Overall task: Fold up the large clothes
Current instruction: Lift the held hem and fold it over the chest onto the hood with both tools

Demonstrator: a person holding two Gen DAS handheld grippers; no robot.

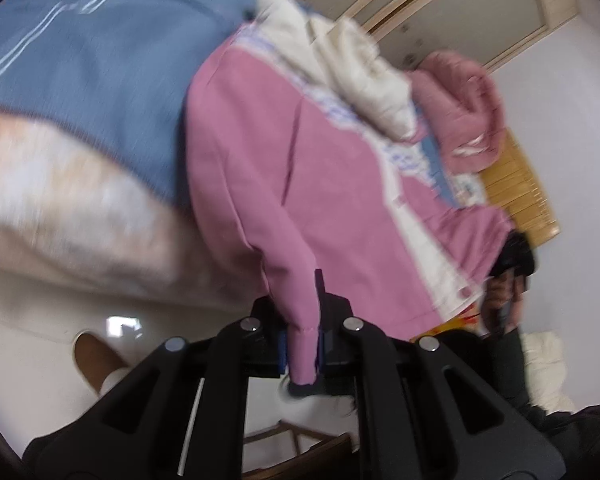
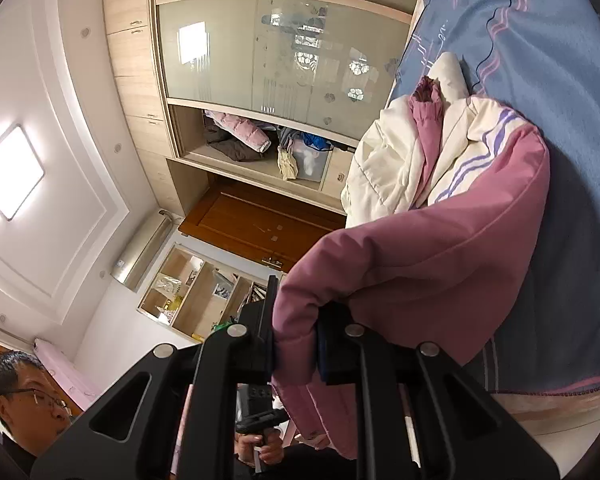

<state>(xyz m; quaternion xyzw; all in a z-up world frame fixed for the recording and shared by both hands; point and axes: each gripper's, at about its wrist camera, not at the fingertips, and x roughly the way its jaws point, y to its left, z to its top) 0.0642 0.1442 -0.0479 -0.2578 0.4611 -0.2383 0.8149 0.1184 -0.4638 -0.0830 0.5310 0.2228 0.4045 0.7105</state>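
We grip the pink-and-cream padded jacket (image 1: 300, 168) in both claws, left claw (image 1: 302, 350) and right claw (image 2: 294, 354) clenched on its hem, lifting it over the blue bed cover (image 2: 560, 120) to spread it flat.

Right tool (image 2: 294, 346) pinches pink jacket (image 2: 412, 264) over blue bedspread (image 2: 572, 128).

The jacket (image 1: 300, 184) was pink and cream with purple stripes, the bed cover (image 1: 112, 60) was blue with thin white lines.
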